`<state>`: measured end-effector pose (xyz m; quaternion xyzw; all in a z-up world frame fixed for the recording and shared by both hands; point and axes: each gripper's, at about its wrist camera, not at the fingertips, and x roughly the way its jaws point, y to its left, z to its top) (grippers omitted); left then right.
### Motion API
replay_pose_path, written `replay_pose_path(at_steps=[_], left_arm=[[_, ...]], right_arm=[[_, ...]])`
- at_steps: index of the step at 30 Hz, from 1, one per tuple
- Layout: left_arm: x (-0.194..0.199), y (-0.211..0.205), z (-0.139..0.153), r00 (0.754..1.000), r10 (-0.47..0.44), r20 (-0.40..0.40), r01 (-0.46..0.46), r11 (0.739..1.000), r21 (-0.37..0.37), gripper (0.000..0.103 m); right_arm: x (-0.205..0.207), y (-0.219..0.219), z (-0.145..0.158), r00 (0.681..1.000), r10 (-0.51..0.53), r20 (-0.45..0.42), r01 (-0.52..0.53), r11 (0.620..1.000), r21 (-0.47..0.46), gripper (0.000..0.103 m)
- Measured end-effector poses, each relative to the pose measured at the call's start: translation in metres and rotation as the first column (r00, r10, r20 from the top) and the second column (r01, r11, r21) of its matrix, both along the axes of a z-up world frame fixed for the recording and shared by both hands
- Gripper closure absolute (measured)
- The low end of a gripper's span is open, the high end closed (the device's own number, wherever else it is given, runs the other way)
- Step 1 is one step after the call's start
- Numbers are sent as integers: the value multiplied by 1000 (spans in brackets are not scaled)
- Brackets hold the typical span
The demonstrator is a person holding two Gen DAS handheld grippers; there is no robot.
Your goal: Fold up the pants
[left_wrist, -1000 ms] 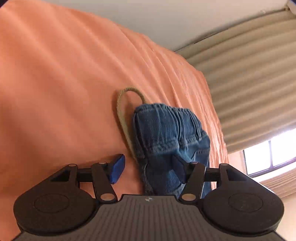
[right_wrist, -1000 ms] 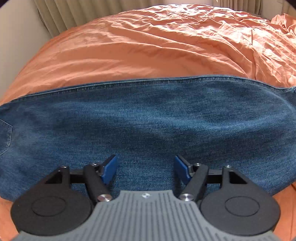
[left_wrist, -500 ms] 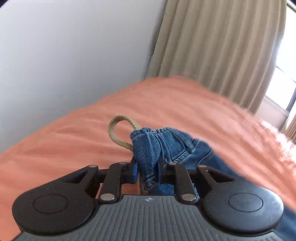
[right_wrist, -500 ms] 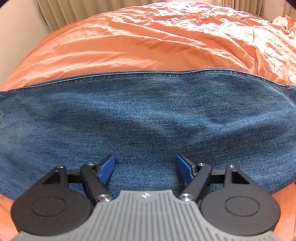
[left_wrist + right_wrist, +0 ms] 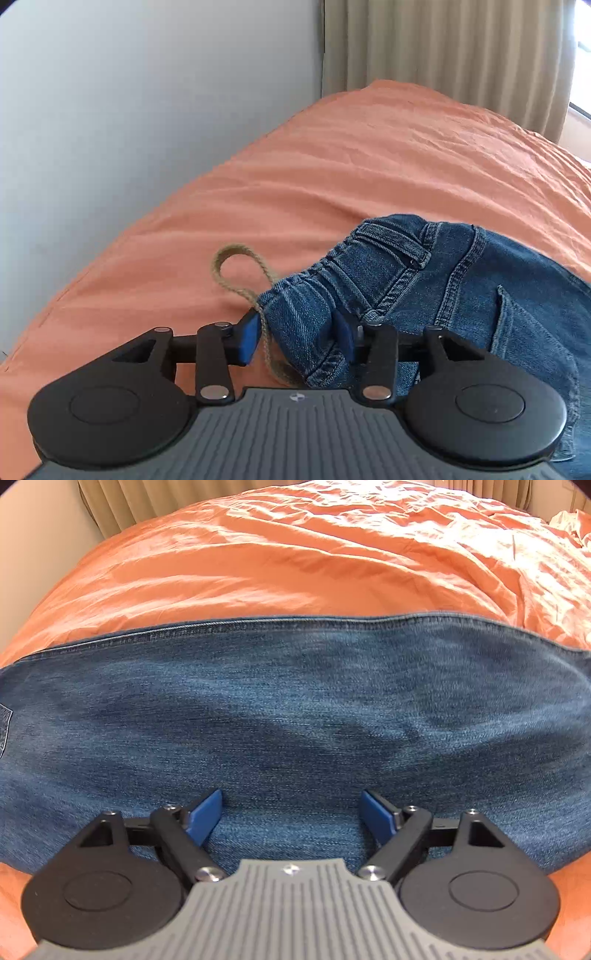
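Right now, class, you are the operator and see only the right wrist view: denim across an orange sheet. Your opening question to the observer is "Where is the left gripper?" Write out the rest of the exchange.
Observer: The left gripper is at the jeans' waistband, which sits bunched between its jaws.
Operator: Is it clamped on?
Observer: No. The jaws have just been opening, and the pad on the drawstring side stands clear of the denim.
Operator: Anything loose nearby?
Observer: A tan drawstring loops out of the waistband onto the orange bedsheet.
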<state>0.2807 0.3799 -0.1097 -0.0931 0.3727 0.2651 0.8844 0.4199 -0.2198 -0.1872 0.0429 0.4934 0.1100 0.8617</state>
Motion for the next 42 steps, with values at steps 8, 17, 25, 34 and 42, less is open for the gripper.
replay_pose_path(at_steps=[8,17,25,34,42], left_arm=[[-57,-102,53,923,-382,39,370,912,176,61],[-77,-223,18,664,-724,-186,748,637,188,73],[-59,-209,5,690,-711,-136,723,686,79,73],[-58,-186,8,697,-711,-91,716,697,35,73],[-65,-184,12,732,-676,-87,679,734,4,73]], right_arm=[[-78,26,49,976,168,137,-181,980,85,44],[-157,134,48,841,468,271,-490,871,16,56],[-172,222,20,705,646,291,-641,757,-127,57],[-146,265,4,697,646,312,-626,760,-173,56],[-163,278,5,668,658,347,-635,748,-194,78]])
